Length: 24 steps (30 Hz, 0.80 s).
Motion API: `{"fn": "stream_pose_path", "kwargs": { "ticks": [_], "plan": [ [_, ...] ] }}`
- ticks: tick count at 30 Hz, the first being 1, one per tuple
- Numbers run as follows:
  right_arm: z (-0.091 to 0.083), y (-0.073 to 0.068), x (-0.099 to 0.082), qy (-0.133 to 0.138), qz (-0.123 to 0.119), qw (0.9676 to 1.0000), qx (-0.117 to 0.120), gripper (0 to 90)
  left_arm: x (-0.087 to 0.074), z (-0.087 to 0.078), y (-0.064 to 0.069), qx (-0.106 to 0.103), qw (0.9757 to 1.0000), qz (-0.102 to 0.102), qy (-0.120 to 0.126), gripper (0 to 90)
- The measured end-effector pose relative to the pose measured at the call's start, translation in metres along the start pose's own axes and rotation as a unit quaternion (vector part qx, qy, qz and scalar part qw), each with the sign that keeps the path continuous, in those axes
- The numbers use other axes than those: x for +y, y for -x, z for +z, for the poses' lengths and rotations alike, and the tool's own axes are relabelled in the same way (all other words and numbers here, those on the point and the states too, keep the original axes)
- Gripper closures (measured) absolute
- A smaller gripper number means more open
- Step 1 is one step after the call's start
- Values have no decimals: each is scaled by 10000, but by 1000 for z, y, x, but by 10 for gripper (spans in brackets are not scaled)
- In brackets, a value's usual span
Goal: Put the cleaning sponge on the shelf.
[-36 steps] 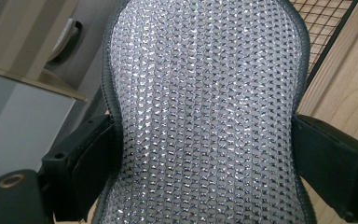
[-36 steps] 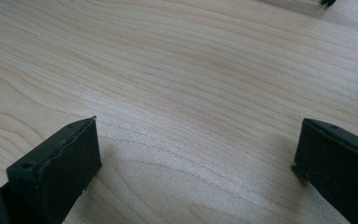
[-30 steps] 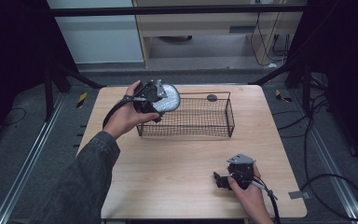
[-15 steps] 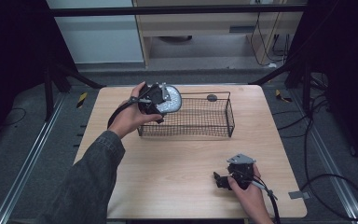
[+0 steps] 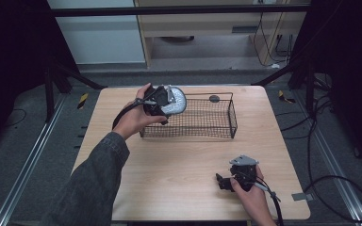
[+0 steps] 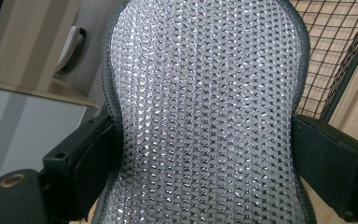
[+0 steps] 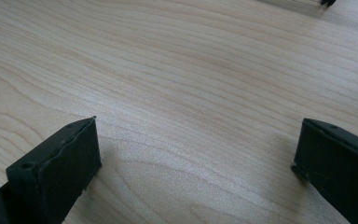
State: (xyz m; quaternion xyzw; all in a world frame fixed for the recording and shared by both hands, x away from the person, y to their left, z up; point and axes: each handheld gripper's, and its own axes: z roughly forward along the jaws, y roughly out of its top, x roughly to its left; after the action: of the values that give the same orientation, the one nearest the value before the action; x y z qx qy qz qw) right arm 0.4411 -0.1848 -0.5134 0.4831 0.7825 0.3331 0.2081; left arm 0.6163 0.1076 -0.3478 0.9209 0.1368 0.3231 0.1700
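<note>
Silvery mesh pad (image 6: 205,116) is pinched at its waist by the left gripper (image 5: 162,101), held over the near-left corner of the wire basket (image 5: 217,123), probably for dropping in. Right gripper (image 5: 231,180) rests spread on the tabletop (image 5: 169,174), idle.

1. The left gripper (image 5: 162,101) holds a silvery pad (image 5: 175,101) above the left end of a black wire basket (image 5: 188,117).
2. The right gripper (image 5: 238,175) rests on the tabletop (image 5: 169,174) near its front right corner.
</note>
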Motion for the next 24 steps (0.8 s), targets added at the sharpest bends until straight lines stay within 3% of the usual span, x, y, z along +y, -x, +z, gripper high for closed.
{"fn": "stream_pose_path", "kwargs": {
  "ticks": [9,24],
  "plan": [
    [0,0,0,1,1,10000,-1,4,1,8,1,-30,9999,99,-35,88],
    [0,0,0,-2,-1,10000,-1,4,0,19,-1,-102,9999,51,-42,88]
  ]
}}
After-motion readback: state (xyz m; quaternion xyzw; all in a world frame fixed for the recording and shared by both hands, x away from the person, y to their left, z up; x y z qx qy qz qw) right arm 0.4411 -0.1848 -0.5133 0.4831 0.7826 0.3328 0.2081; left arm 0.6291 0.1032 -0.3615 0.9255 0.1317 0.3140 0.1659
